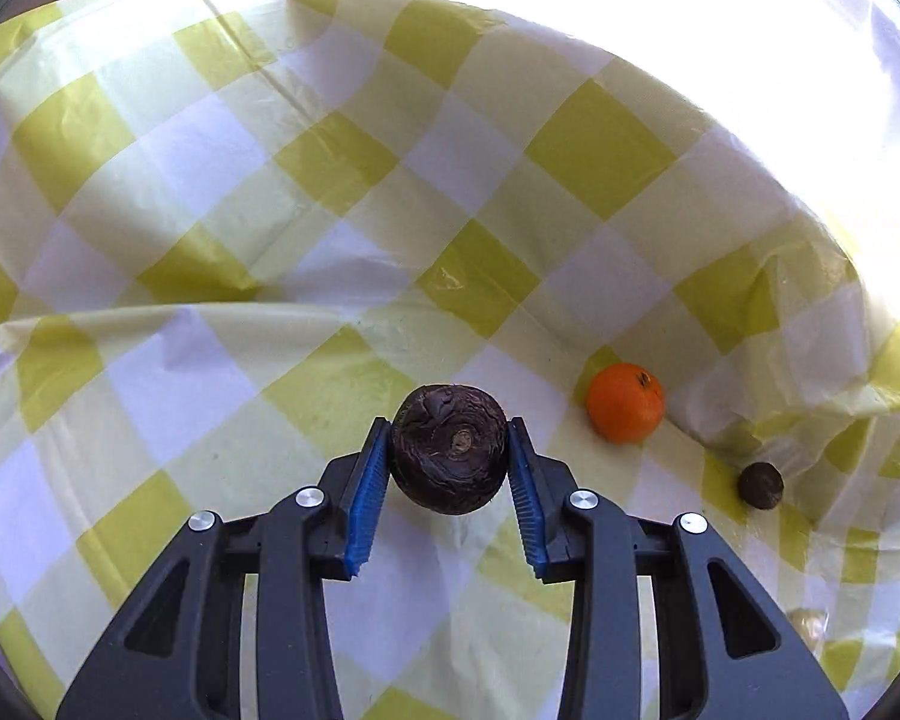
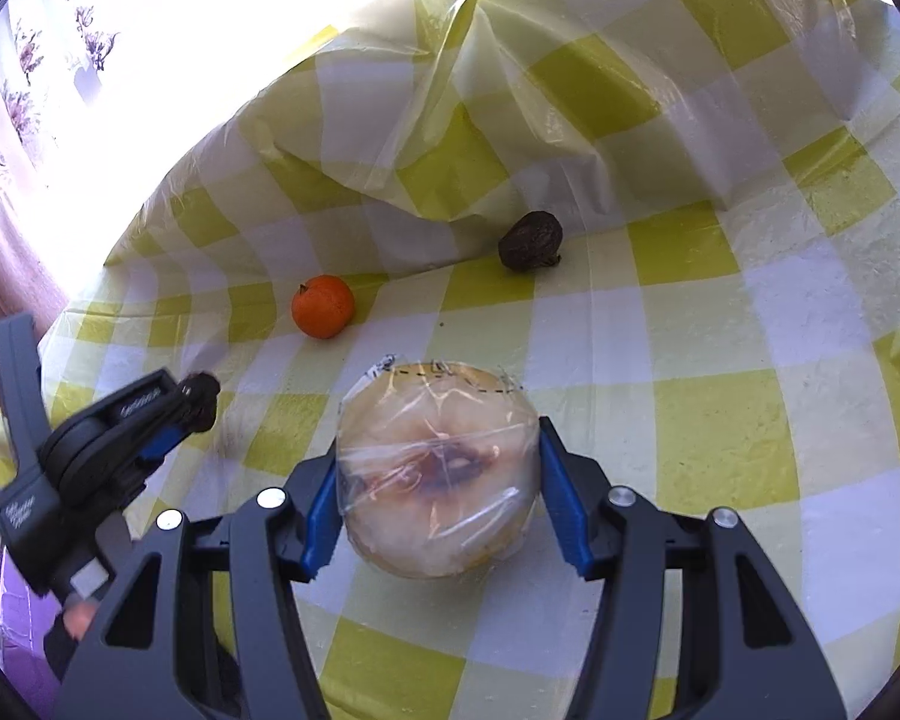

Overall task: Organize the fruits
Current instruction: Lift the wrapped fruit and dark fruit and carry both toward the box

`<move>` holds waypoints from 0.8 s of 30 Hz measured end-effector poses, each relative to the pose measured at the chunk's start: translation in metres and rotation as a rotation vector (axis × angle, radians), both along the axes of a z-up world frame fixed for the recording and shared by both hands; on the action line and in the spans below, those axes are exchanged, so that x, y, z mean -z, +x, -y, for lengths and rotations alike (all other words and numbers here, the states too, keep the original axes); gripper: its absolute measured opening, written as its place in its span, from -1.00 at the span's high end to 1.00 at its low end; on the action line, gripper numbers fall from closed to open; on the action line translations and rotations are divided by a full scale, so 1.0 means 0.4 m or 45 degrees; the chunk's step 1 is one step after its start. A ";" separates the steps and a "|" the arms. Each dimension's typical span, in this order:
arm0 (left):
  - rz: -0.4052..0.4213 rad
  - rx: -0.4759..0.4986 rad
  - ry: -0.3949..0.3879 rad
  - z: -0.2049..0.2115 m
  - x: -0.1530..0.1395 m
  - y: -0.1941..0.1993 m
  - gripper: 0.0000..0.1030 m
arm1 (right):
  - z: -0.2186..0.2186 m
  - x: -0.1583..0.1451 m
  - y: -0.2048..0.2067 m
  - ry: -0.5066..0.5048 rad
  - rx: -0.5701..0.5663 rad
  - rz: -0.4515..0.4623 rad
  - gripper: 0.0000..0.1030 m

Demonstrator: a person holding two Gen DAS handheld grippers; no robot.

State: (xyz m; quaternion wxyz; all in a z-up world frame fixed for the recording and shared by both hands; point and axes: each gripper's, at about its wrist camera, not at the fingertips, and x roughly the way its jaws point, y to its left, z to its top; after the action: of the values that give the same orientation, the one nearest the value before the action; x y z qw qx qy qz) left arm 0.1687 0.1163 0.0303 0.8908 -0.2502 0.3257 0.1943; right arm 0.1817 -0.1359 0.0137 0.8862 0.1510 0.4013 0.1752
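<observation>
Left wrist view: we see the left gripper [image 1: 449, 450] clamped on a dark brown fruit [image 1: 449, 449], held above the checked tablecloth [image 1: 210, 180]. An orange [image 1: 625, 402] lies to its right, a small dark fruit [image 1: 761, 483] further right.

Right wrist view: we see the right gripper [image 2: 438, 480] grasping a plastic-wrapped cut fruit [image 2: 438, 471]. Orange and small dark fruit sit beyond, well apart.

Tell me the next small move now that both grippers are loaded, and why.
Probably carry the dark round fruit in the left gripper toward the orange and the small dark fruit and set it beside them. The right gripper holds the wrapped fruit, and no bowl shows.
</observation>
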 end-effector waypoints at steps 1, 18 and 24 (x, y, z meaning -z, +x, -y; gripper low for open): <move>0.000 0.018 -0.004 0.010 -0.001 -0.021 0.31 | 0.006 -0.001 -0.002 0.005 0.016 0.007 -0.12; -0.036 0.238 0.037 0.111 0.019 -0.337 0.31 | 0.043 -0.019 -0.289 -0.004 0.174 0.017 -0.12; 0.026 0.312 0.126 0.142 0.007 -0.492 0.30 | -0.014 -0.028 -0.460 -0.116 0.066 0.075 -0.12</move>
State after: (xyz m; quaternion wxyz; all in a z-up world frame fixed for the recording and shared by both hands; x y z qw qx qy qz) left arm -0.0280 0.0594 0.0276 0.9224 -0.1664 0.3347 0.0972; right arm -0.0024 -0.1303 0.0248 0.9078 0.1155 0.3787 0.1381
